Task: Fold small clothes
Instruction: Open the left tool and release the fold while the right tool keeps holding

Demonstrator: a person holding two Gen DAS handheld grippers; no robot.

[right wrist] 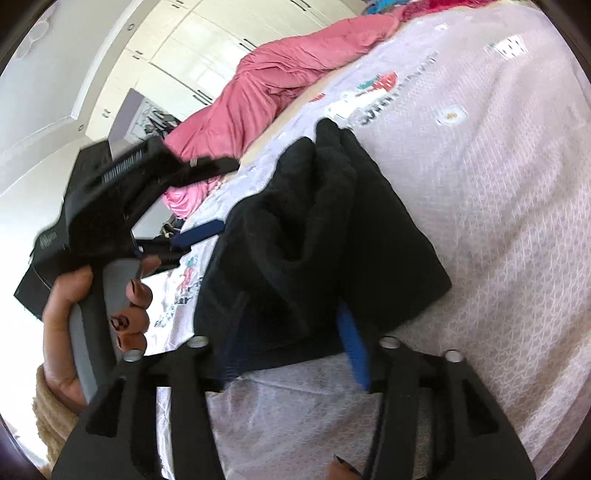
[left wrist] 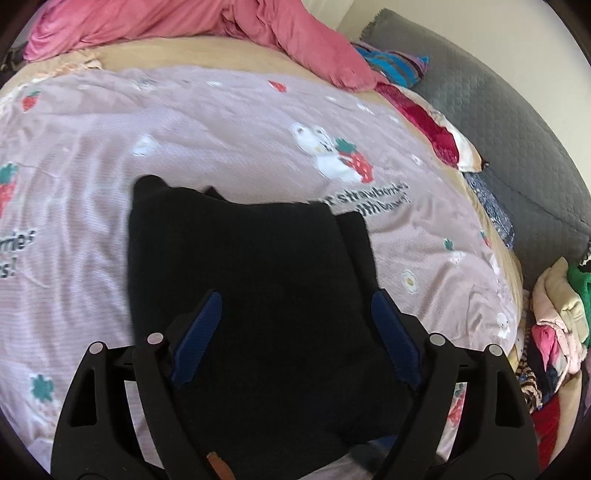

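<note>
A bedroom, and a bed spread with a pale lilac quilted cover printed with strawberries, white bears and dark lettering [left wrist: 229,122]. At the far side a rumpled pink duvet [left wrist: 155,22] is heaped along the edge, with a grey quilted cushion [left wrist: 498,122] propped against the wall and a jumbled pile of mixed clothes [left wrist: 554,332] off the bed's corner. From the right wrist view, white panelled wardrobe doors [right wrist: 177,51] fill the background.

Centre of the cover lies the black fleecy garment [left wrist: 251,280], folded over on itself, thick and bunched, with a ridge of cloth standing up along its far end.

The left gripper [left wrist: 295,325] sits right over it, blue-padded fingers [left wrist: 199,332] spread wide apart, one on each side of the dark cloth; nothing is pinched between them. The right wrist view shows that same tool from the side, with the left hand [right wrist: 74,325] wrapped round its grey handle, dark polish on the nails.

The right gripper [right wrist: 291,354] comes in low at the garment's near edge. Its blue pad [right wrist: 354,347] on one side is clear; the other finger is blurred against the black fabric. The jaws stand apart, the near hem lying between them — whether they are touching the cloth, I cannot tell.
</note>
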